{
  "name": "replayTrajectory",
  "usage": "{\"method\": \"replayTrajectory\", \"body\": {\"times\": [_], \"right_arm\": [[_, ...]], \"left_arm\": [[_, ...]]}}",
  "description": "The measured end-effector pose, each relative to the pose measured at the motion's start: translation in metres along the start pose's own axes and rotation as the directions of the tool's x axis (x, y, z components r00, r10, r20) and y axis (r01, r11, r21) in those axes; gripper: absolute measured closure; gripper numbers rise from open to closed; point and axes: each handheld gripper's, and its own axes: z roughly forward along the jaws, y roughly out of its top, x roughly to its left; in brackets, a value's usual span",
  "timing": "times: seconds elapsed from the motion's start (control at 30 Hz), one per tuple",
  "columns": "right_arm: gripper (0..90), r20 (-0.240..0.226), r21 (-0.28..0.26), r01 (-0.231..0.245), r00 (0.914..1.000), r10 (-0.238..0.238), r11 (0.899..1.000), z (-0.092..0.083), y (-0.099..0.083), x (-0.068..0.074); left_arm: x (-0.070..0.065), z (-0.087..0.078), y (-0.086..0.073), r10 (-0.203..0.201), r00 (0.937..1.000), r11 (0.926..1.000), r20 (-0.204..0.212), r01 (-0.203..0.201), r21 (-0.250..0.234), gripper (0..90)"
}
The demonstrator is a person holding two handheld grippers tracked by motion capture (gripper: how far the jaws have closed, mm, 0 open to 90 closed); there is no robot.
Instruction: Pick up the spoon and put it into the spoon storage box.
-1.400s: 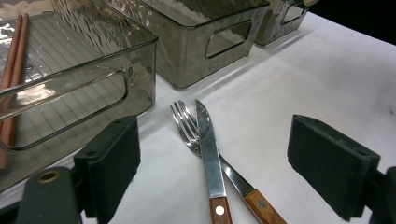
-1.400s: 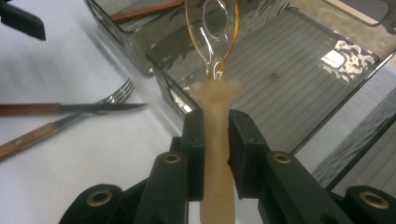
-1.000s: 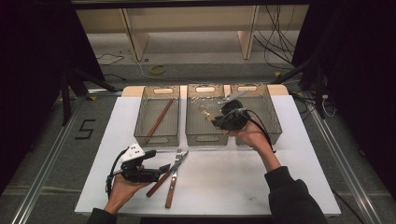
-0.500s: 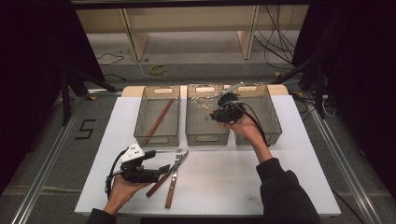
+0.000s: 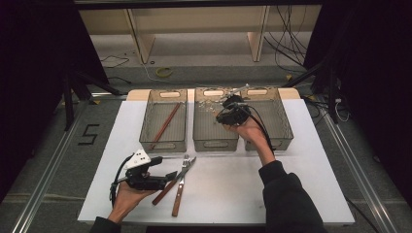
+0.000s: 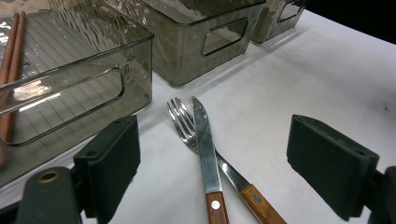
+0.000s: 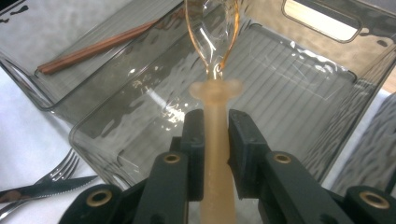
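Observation:
My right gripper [image 7: 215,126] is shut on the pale handle of a spoon [image 7: 215,144], whose shiny bowl points ahead. In the high view the right gripper [image 5: 224,112] hovers over the middle smoked-plastic bin [image 5: 214,144]. A pair of brown chopsticks [image 5: 165,125] lies in the left bin [image 5: 163,145]. A knife [image 6: 201,135] and a fork [image 6: 181,119], both wooden-handled, lie crossed on the white table. My left gripper [image 6: 212,163] is open, its jaws wide on either side of them, and the left gripper [image 5: 167,175] rests low by their handles.
A third bin [image 5: 283,141] stands to the right of the other two; the person's right forearm passes its left side. The white table top [image 5: 301,194] is bordered by metal rails and dark floor. Cables lie on the floor beyond the bins.
The right gripper has carried the spoon a little to the left and farther over the middle bin. The left gripper, knife and fork have stayed put.

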Motion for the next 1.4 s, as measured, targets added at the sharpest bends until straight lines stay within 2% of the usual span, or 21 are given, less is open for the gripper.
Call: {"method": "replayTrajectory", "body": {"times": [0.57,1.17,1.23,1.27,1.4], "right_arm": [[77.7,0.002,0.035,-0.015,0.9999,0.015,0.999,0.018,0.001,0.001],[76.7,-0.007,0.075,-0.015,0.9999,0.015,0.997,0.030,-0.001,0.005],[74.0,-0.010,0.076,-0.018,0.9998,0.019,0.997,0.031,-0.001,0.006],[69.1,-0.011,0.073,-0.023,0.9997,0.024,0.997,0.031,0.000,0.005],[64.2,-0.020,0.055,-0.028,0.9994,0.029,0.998,0.027,0.000,0.005]], "left_arm": [[0.000,0.001,0.000,0.003,1.0000,1.0000,0.003,-0.003,0.007,16.9],[0.001,0.003,0.000,0.001,0.9999,0.9991,0.011,-0.002,0.041,16.8],[0.001,0.004,-0.001,0.003,0.9999,0.9988,0.012,-0.003,0.049,16.8],[0.001,0.004,-0.001,0.002,0.9999,0.9987,0.011,-0.002,0.052,16.8],[0.002,0.005,-0.001,-0.003,1.0000,0.9977,0.007,0.002,0.067,16.7]]}}
